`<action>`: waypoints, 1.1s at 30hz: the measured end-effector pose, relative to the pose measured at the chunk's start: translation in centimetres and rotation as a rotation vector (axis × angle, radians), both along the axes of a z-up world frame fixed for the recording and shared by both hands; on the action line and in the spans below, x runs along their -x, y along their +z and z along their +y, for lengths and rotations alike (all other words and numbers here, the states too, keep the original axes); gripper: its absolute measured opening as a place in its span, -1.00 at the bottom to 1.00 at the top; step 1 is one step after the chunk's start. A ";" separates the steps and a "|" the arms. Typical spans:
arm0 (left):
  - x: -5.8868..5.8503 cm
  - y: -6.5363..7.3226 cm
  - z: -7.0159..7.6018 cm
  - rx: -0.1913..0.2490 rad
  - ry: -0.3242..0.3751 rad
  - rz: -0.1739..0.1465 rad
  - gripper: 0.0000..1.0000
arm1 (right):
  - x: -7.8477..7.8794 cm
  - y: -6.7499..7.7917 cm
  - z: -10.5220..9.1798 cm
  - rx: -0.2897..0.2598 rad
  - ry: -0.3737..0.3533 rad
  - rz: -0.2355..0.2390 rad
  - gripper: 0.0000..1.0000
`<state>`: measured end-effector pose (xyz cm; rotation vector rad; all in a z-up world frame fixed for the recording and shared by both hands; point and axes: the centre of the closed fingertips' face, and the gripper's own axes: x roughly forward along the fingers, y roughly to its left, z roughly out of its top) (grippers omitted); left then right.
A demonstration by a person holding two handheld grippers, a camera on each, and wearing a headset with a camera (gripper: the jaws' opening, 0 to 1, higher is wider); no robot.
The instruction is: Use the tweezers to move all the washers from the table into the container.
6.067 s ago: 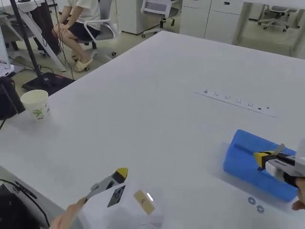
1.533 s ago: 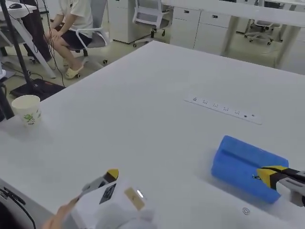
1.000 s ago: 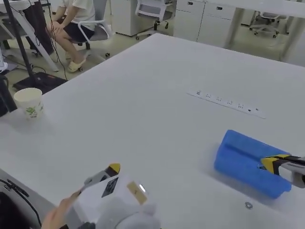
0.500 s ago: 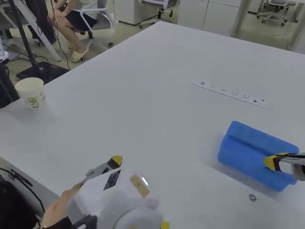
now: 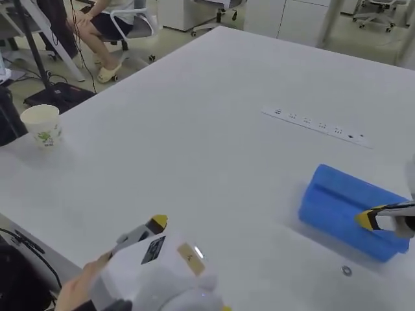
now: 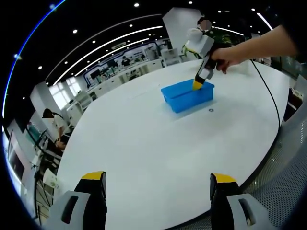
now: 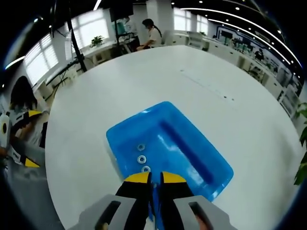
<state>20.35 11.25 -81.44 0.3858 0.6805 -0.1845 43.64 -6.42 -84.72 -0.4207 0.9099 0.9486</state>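
the right gripper (image 7: 154, 178) hangs over the near end of the blue container (image 7: 192, 153), its two yellow-tipped jaws drawn almost together on a thin strip that looks like the tweezers (image 7: 153, 191); the strip's tip is too small to make out. three washers (image 7: 142, 158) lie in a short row on the container's floor, just ahead of the jaws, along the shallow side next to the deeper channel. in the head view this gripper comes in from the right edge with its tip over the container's near right corner.

one more washer (image 5: 347, 271) lies flat on the white worktop (image 5: 214, 142), just beside the container's near wall and apart from it. the left gripper view shows the same washer as a small ring in front of the blue box, with a hand (image 6: 230, 55) holding the right gripper above the box.

the left gripper (image 6: 158, 178) stands with its jaws spread wide and nothing between them, over bare worktop near the front edge, well apart from the container. in the head view it sits at the lower left, held in the person's hand.

a power strip (image 5: 318, 126) lies flat beyond the container. a paper cup (image 5: 42, 125) stands upright near the worktop's far left edge. a person sits on an office chair (image 5: 133, 26) off the worktop's far left corner.
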 end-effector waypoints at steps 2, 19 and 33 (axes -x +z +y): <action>0.0 0.0 0.0 -0.001 0.001 0.001 0.83 | 0.1 -0.2 0.3 0.010 0.005 -0.003 -0.94; 0.1 -0.3 0.1 -0.006 0.003 0.016 0.82 | -0.5 0.1 1.0 0.040 0.035 -0.049 -1.00; 0.0 -0.2 0.1 -0.006 0.001 0.012 0.82 | 0.1 1.9 -0.1 0.020 0.004 -0.049 -1.00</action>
